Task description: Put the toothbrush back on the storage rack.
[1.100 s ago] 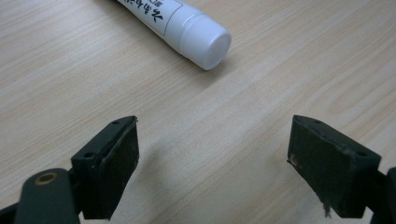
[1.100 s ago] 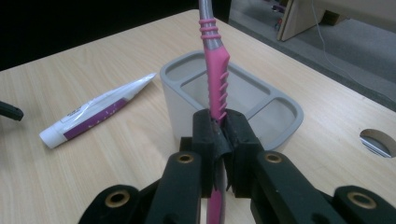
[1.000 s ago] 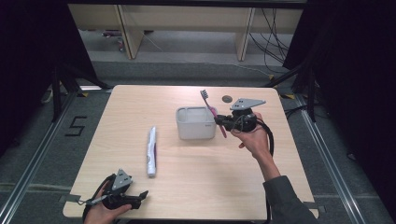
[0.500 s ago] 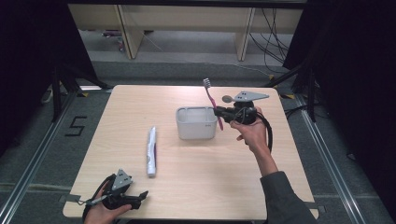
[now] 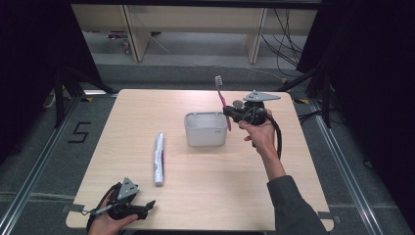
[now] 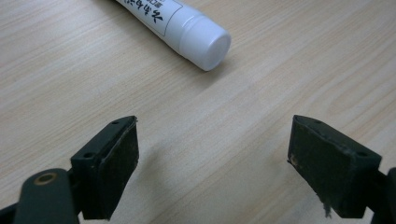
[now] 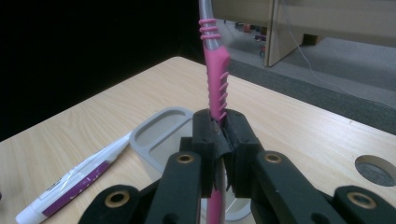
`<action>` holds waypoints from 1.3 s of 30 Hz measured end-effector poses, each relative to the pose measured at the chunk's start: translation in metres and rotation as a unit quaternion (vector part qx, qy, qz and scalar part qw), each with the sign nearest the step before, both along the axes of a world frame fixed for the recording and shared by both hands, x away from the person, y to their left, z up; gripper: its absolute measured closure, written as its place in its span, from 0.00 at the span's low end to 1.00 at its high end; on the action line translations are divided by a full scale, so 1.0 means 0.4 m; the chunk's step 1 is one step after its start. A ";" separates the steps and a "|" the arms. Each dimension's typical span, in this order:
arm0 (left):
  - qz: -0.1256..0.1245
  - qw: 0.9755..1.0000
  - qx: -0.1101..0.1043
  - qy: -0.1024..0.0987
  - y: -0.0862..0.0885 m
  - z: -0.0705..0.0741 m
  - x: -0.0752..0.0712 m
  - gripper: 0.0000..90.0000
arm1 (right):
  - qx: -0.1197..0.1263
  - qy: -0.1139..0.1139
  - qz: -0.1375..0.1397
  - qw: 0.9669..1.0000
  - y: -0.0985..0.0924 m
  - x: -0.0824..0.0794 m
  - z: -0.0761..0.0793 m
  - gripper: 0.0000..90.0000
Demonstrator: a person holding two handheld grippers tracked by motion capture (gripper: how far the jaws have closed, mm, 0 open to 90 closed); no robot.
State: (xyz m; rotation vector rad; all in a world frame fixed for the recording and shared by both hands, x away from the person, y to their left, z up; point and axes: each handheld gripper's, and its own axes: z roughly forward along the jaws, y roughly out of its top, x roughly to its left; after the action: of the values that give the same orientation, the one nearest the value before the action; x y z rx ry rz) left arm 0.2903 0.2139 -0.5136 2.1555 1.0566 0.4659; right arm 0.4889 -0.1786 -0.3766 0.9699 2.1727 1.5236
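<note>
A pink toothbrush (image 5: pixel 222 100) stands nearly upright, bristles at the top, with my right gripper (image 5: pixel 228 111) shut on its handle. In the right gripper view the pink handle (image 7: pixel 215 88) rises from between the closed pads of that gripper (image 7: pixel 219 128). Just left of and below it sits a grey rectangular cup (image 5: pixel 206 128), seen from above the rim (image 7: pixel 154 133). A white and purple toothpaste tube (image 5: pixel 158 157) lies on the table to the left. My left gripper (image 5: pixel 147 205) rests open at the front left; its jaws (image 6: pixel 215 144) point at the tube's cap (image 6: pixel 205 44), a short way off.
The light wooden table (image 5: pixel 147 112) has a round hole (image 7: pixel 376 170) near my right gripper. Dark floor, metal rails and wooden shelving surround the table. The toothpaste tube (image 7: pixel 74 186) lies left of the cup.
My right gripper has carried the toothbrush a little left and away, up beside the cup's right rim, and the brush has turned more upright. The left gripper has stayed put.
</note>
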 end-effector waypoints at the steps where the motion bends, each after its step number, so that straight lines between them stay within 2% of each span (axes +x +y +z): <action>1: 0.000 1.000 0.000 0.000 0.000 0.000 0.000 0.18 | 0.000 0.000 0.000 1.000 0.000 0.000 0.000 0.94; 2: -0.004 1.000 -0.002 0.002 0.000 0.000 -0.001 0.18 | 0.007 0.002 -0.008 1.000 0.002 0.007 -0.003 0.94; 5: -0.002 1.000 -0.004 0.001 -0.001 0.000 -0.001 0.18 | 0.008 0.008 -0.004 1.000 0.005 0.013 0.000 0.94; 6: -0.003 1.000 -0.005 0.002 -0.001 0.000 -0.001 0.18 | 0.005 -0.007 -0.009 1.000 0.006 0.018 0.000 0.94; 7: -0.003 1.000 -0.005 0.002 -0.001 0.000 -0.001 0.18 | 0.005 -0.007 -0.009 1.000 0.006 0.018 0.000 0.94; 8: -0.005 1.000 -0.005 0.003 -0.001 0.000 -0.001 0.18 | 0.014 0.005 -0.009 1.000 0.012 0.020 0.002 0.94; 9: -0.005 1.000 -0.004 0.002 -0.001 0.000 -0.001 0.18 | 0.010 0.000 -0.009 1.000 0.013 0.026 0.004 0.94; 11: -0.003 1.000 -0.004 0.001 -0.001 0.001 -0.001 0.18 | 0.013 0.006 -0.014 1.000 0.019 0.030 0.006 0.94; 12: -0.005 1.000 -0.004 0.002 0.000 0.001 -0.001 0.18 | 0.014 0.000 -0.009 1.000 0.019 0.036 0.006 0.94; 15: -0.003 1.000 -0.005 0.001 -0.001 0.001 -0.001 0.18 | 0.014 0.003 -0.015 1.000 0.026 0.045 0.003 0.94; 16: -0.003 1.000 -0.005 0.001 -0.002 0.001 -0.001 0.18 | 0.017 0.011 -0.016 1.000 0.028 0.046 0.002 0.94; 18: -0.003 1.000 -0.006 0.002 -0.002 0.000 -0.002 0.18 | 0.013 0.002 -0.018 1.000 0.029 0.056 -0.001 0.94; 19: -0.003 1.000 -0.006 0.002 -0.002 0.000 -0.002 0.18 | 0.018 0.007 -0.022 1.000 0.033 0.057 -0.003 0.94; 20: -0.004 1.000 -0.006 0.001 -0.002 0.001 -0.002 0.18 | 0.014 -0.001 -0.018 1.000 0.032 0.065 -0.007 0.94; 23: -0.004 1.000 -0.007 0.002 -0.002 0.001 -0.002 0.18 | 0.017 0.009 -0.024 1.000 0.041 0.071 -0.016 0.94; 24: -0.004 1.000 -0.007 0.001 -0.002 0.001 -0.002 0.18 | 0.012 0.002 -0.030 0.999 0.041 0.074 -0.018 0.94; 26: -0.004 1.000 -0.001 0.001 -0.001 0.002 -0.002 0.18 | 0.015 0.013 -0.035 0.999 0.044 0.077 -0.023 0.94; 27: -0.003 1.000 -0.005 0.001 -0.002 0.001 -0.002 0.18 | 0.016 0.008 -0.032 0.999 0.045 0.082 -0.028 0.94; 30: -0.005 1.000 -0.007 0.003 -0.004 0.001 -0.003 0.18 | 0.018 0.015 -0.040 0.999 0.047 0.085 -0.033 0.94; 33: -0.006 1.000 0.001 0.005 -0.003 0.002 -0.003 0.18 | 0.020 0.022 -0.045 0.999 0.047 0.094 -0.046 0.94; 35: -0.006 1.000 -0.008 0.003 -0.004 0.000 -0.002 0.18 | 0.020 0.021 -0.051 0.998 0.046 0.096 -0.052 0.94; 36: -0.007 1.000 -0.002 0.001 -0.002 0.001 -0.001 0.18 | 0.014 0.018 -0.051 0.998 0.044 0.099 -0.055 0.94; 38: -0.006 1.000 -0.001 0.005 -0.004 0.002 -0.003 0.18 | 0.018 0.028 -0.058 0.998 0.046 0.097 -0.061 0.94; 39: -0.008 1.000 -0.004 0.006 -0.005 0.002 -0.004 0.18 | 0.017 0.019 -0.055 0.998 0.044 0.101 -0.066 0.94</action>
State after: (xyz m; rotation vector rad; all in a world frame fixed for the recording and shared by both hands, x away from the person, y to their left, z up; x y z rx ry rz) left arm 0.2888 0.2120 -0.5129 2.1598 1.0469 0.4401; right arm 0.5291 -0.1608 -0.4028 1.1182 2.0886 1.5072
